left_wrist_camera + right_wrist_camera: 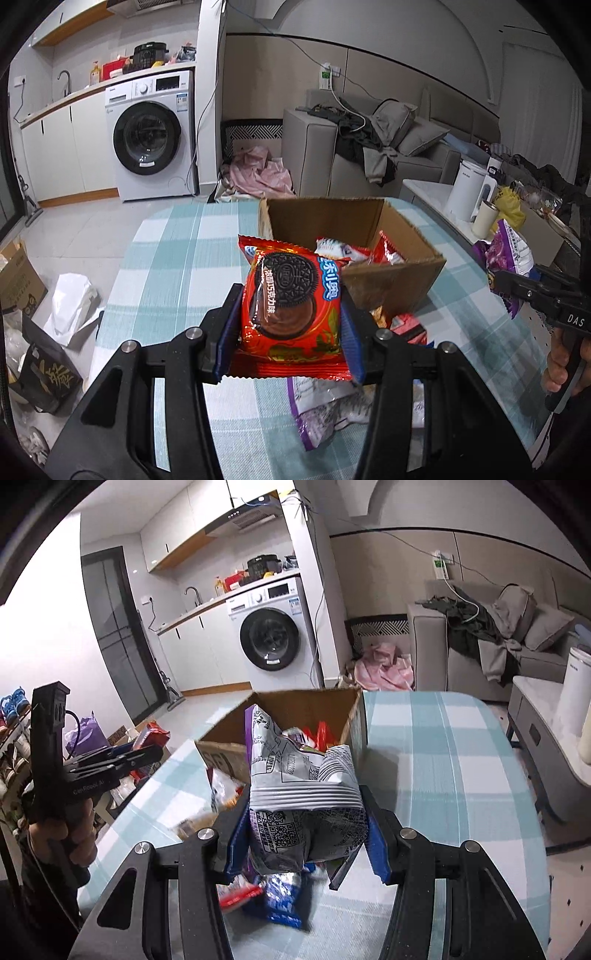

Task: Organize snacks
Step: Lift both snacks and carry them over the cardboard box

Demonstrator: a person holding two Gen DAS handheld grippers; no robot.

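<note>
Carrying two snacks at once toward the open brown cardboard box (354, 236), which is sitting on the teal-and-white checked tablecloth (177, 258) with several packets already inside.

Starting at the left: left gripper (290, 325) clamped on the red foil cookie packet printed with a dark sandwich biscuit (291, 295), blue pads (227, 332) pressing both side edges, packet held above the cloth and just short of the box's near wall. Keeping that squeeze light and steady, since the foil is slick and, by the look of it, the biscuit inside could crack. Lifting high enough to clear the near wall before moving forward, then letting go only once the packet is over the free space inside.

Moving right: loose packets (332, 402), purple-and-white and red among them, lying on the cloth beneath and between the two tools, waiting for later trips.

Further right: right gripper (303, 834) clamped on the puffy white-and-purple snack bag with black printing (295, 775), pads biting its lower half, top leaning toward the box opening. Watching for the air-filled bag slipping sideways; probably better dropped second, onto the flatter packets.

Keeping the two tools apart over the box, releasing one at a time.
</note>
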